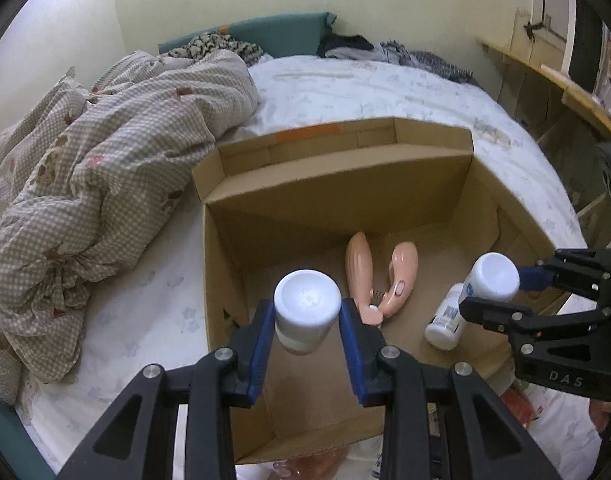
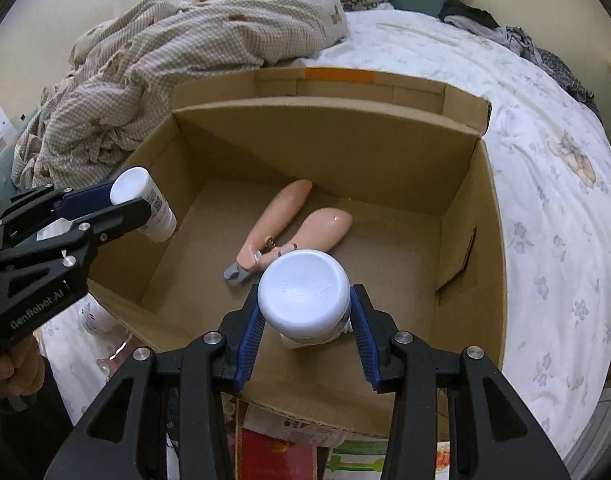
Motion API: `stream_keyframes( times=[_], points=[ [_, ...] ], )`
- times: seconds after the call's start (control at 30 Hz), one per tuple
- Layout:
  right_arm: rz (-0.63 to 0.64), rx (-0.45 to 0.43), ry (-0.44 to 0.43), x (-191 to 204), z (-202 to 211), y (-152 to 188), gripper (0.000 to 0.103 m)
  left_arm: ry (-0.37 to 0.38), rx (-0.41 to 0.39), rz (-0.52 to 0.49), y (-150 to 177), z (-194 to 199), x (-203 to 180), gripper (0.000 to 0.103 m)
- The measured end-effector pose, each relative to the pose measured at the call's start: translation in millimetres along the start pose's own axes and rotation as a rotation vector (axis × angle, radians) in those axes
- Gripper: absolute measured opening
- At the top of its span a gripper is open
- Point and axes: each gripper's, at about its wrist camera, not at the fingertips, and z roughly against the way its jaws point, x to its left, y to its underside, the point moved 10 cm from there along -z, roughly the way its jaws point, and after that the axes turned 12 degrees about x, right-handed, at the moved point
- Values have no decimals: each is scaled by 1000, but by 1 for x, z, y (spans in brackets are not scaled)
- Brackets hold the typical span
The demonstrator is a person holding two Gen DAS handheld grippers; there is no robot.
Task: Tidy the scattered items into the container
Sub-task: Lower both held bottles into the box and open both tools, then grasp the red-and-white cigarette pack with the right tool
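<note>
An open cardboard box [image 1: 337, 176] [image 2: 325, 148] stands on the bed. Pink-handled clippers [image 1: 381, 276] [image 2: 293, 220] lie on its floor. My left gripper [image 1: 307, 314] is shut on a white bottle [image 1: 307, 300], held cap-up over the box's near left part. In the right wrist view that left gripper [image 2: 125, 200] hangs by the box's left wall with its bottle [image 2: 153, 208] tilted. My right gripper [image 2: 305, 306] is shut on a second white bottle [image 2: 305, 292] over the box's near middle. From the left wrist view this right gripper [image 1: 497, 288] and its labelled bottle [image 1: 493, 276] slant down into the box.
A crumpled checked duvet [image 1: 85, 184] [image 2: 165, 60] lies left of the box. White flowered sheet [image 2: 553, 200] spreads to the right. Clothes [image 1: 353, 46] pile at the green headboard. Colourful packets [image 2: 281, 452] lie before the box's near edge. A wooden shelf [image 1: 545, 72] runs at far right.
</note>
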Motion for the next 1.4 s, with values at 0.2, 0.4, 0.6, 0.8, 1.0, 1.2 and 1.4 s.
stream_keyframes(
  times=[0.2, 0.4, 0.6, 0.8, 1.0, 1.2, 1.4],
  points=[
    [-19, 7, 4, -6, -2, 2, 55, -29, 11, -3, 5, -2, 0, 52],
    [-28, -31, 5, -11, 16, -1, 55, -17, -25, 22, 5, 12, 4, 52],
    [-41, -72, 0, -16, 37, -3, 55, -5, -29, 40, 11, 29, 8, 52],
    [-64, -128, -26, -21, 70, 0, 55, 1, -35, 42, 21, 59, 13, 52],
    [-80, -164, -44, -27, 97, 12, 55, -28, -17, 27, 40, 81, 20, 59],
    [-76, -165, -36, -35, 112, 36, 55, -51, 29, 56, 64, 82, 40, 69],
    [-83, -133, -18, -51, 113, 65, 71, -27, 114, 126, 84, 63, 57, 79]
  ],
)
